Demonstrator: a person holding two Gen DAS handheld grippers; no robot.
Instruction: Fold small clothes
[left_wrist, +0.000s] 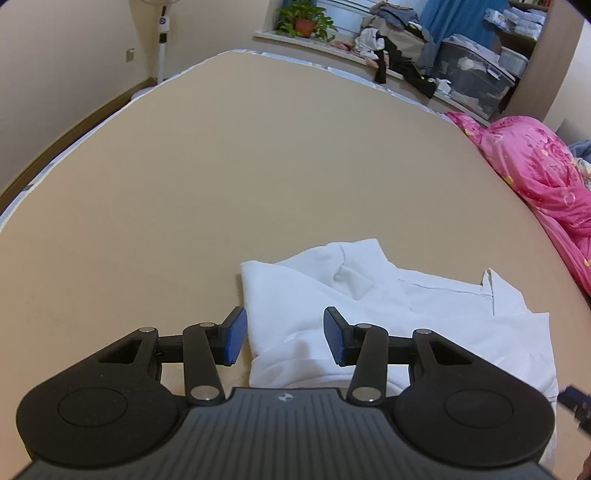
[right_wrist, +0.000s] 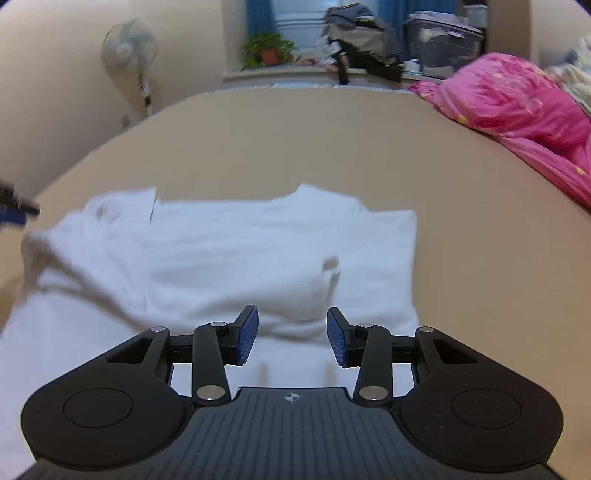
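A white garment (left_wrist: 369, 306) lies partly folded and rumpled on the tan bed sheet (left_wrist: 221, 166). My left gripper (left_wrist: 284, 334) hovers over the garment's left edge, open, with no cloth pinched between its blue pads. In the right wrist view the same white garment (right_wrist: 229, 258) spreads across the sheet, its picture blurred. My right gripper (right_wrist: 291, 336) stands open above the garment's near part, nothing between its pads. The tip of the left gripper (right_wrist: 14, 206) shows at the left edge of that view.
A pink quilt (left_wrist: 546, 173) is bunched along the bed's right side. Beyond the bed a sill holds a potted plant (left_wrist: 303, 22), piled clothes (left_wrist: 399, 44) and a storage box (left_wrist: 472, 77). A standing fan (right_wrist: 129, 48) is at the far left wall.
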